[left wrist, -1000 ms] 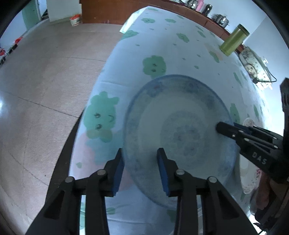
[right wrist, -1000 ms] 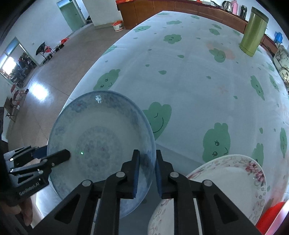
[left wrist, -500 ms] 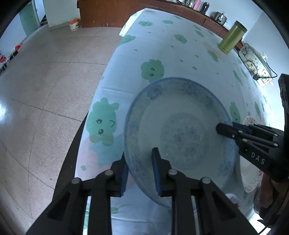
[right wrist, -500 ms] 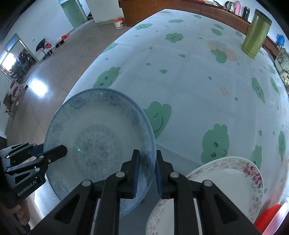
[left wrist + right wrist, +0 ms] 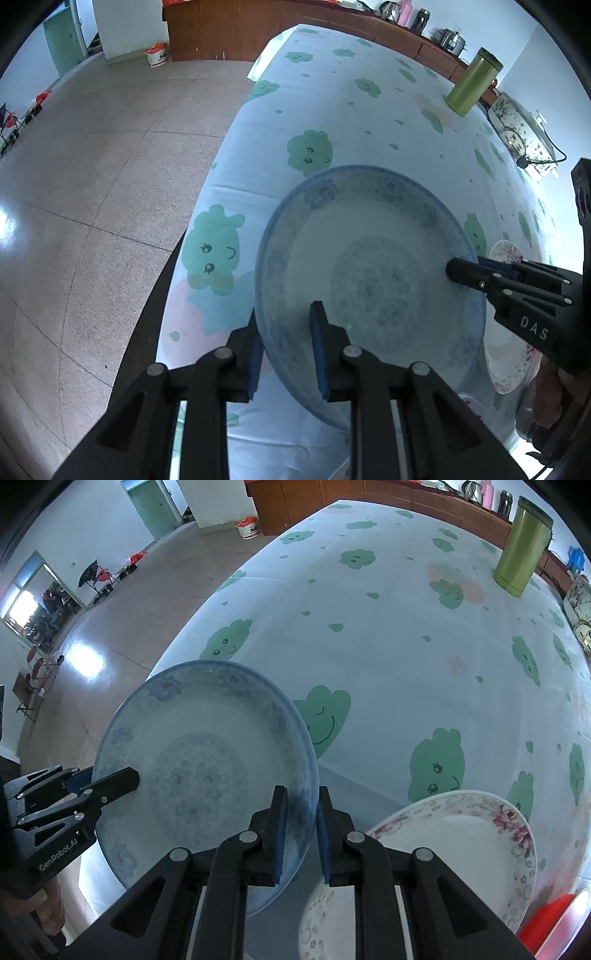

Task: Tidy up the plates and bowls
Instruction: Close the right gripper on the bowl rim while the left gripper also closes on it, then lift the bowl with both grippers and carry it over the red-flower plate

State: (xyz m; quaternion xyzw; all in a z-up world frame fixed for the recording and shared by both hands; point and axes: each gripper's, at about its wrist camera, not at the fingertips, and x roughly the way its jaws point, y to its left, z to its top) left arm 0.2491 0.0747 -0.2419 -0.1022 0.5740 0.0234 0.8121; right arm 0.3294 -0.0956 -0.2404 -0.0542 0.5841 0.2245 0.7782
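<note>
A blue-patterned plate (image 5: 369, 273) is held above the table near its front-left corner. My left gripper (image 5: 286, 354) is shut on the plate's near rim. My right gripper (image 5: 299, 834) is shut on the opposite rim of the same plate (image 5: 199, 760). Each gripper shows in the other's view: the right one (image 5: 480, 275) and the left one (image 5: 107, 786). A white plate with pink flowers (image 5: 454, 853) lies on the table to the right; its edge shows in the left wrist view (image 5: 504, 254).
The table carries a pale cloth with green cartoon shapes (image 5: 406, 635). A green canister (image 5: 522, 546) stands at the far right, also in the left wrist view (image 5: 472, 81). A red object (image 5: 550, 919) sits at the front right. Tiled floor (image 5: 92, 184) lies left of the table edge.
My left gripper has closed from open onto the plate's rim. The plate, held by both grippers, has lifted and shifted slightly. The right gripper stayed shut on it.
</note>
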